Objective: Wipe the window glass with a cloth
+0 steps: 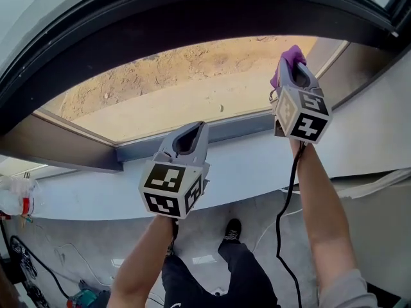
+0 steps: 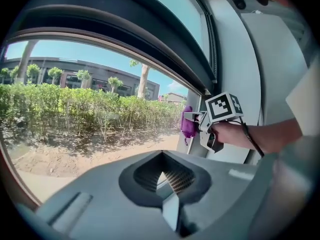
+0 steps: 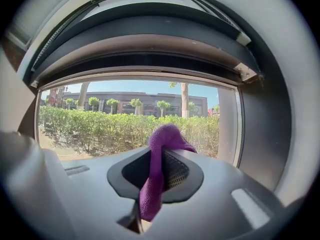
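Note:
The window glass [image 1: 167,88] looks out on sandy ground, with a hedge beyond the glass [image 2: 90,109] in the left gripper view. A purple cloth [image 1: 290,58] is pinched in my right gripper [image 1: 294,69], which is shut on it and raised to the pane's right edge by the jamb. In the right gripper view the cloth [image 3: 161,151] stands up between the jaws of that gripper [image 3: 159,171] and faces the glass [image 3: 100,119]. My left gripper [image 1: 191,132] hangs lower, just before the sill, shut with nothing held. The left gripper [image 2: 162,176] view shows the cloth [image 2: 188,126] touching the pane's right edge.
A dark curved frame [image 1: 128,24] arches over the pane, and a grey sill [image 1: 250,165] runs below it. The right jamb [image 3: 255,134] stands close to the cloth. A black cable [image 1: 286,204] hangs from the right gripper. Below lie a plastic bag [image 1: 16,194] and cords [image 1: 26,268].

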`<control>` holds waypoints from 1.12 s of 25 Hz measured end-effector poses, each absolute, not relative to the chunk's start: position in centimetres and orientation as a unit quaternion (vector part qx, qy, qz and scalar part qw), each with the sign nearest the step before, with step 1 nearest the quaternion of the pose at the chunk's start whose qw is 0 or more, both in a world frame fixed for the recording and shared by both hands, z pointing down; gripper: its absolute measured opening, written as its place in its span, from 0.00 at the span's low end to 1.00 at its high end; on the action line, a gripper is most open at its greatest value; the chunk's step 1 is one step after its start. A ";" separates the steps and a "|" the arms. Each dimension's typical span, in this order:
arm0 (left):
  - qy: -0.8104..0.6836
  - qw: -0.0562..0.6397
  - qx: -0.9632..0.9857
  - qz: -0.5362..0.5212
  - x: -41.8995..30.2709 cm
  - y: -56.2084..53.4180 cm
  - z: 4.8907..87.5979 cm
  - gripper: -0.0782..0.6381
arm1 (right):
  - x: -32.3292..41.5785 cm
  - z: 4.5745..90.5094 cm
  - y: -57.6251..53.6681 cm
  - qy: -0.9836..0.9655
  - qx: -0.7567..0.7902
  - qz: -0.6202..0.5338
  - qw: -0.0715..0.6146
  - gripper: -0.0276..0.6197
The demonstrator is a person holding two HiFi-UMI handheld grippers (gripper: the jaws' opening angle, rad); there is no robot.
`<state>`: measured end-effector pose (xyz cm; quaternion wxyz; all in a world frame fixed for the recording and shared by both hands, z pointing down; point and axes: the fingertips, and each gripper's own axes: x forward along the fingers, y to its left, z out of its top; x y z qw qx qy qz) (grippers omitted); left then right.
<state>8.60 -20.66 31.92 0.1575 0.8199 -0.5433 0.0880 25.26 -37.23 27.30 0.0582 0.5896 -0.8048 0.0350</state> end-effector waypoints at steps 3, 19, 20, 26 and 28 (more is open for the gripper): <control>-0.559 0.162 0.808 0.090 5.4 -19.3 32.1 0.11 | 22.0 27.5 -36.2 -0.814 0.577 0.038 0.060 0.14; -0.619 0.171 0.761 0.087 -9.5 -12.0 31.6 0.11 | 3.1 26.9 -28.4 -0.873 0.481 0.059 0.052 0.14; -0.623 0.172 0.758 0.086 -10.4 -11.5 31.5 0.11 | 1.9 26.9 -28.0 -0.875 0.477 0.061 0.051 0.14; -0.645 0.179 0.737 0.093 -15.5 -8.9 31.8 0.11 | -4.0 27.0 -26.0 -0.886 0.457 0.064 0.049 0.14; -0.652 0.182 0.730 0.095 -17.4 -8.0 32.0 0.11 | -6.1 27.1 -25.2 -0.890 0.448 0.064 0.051 0.14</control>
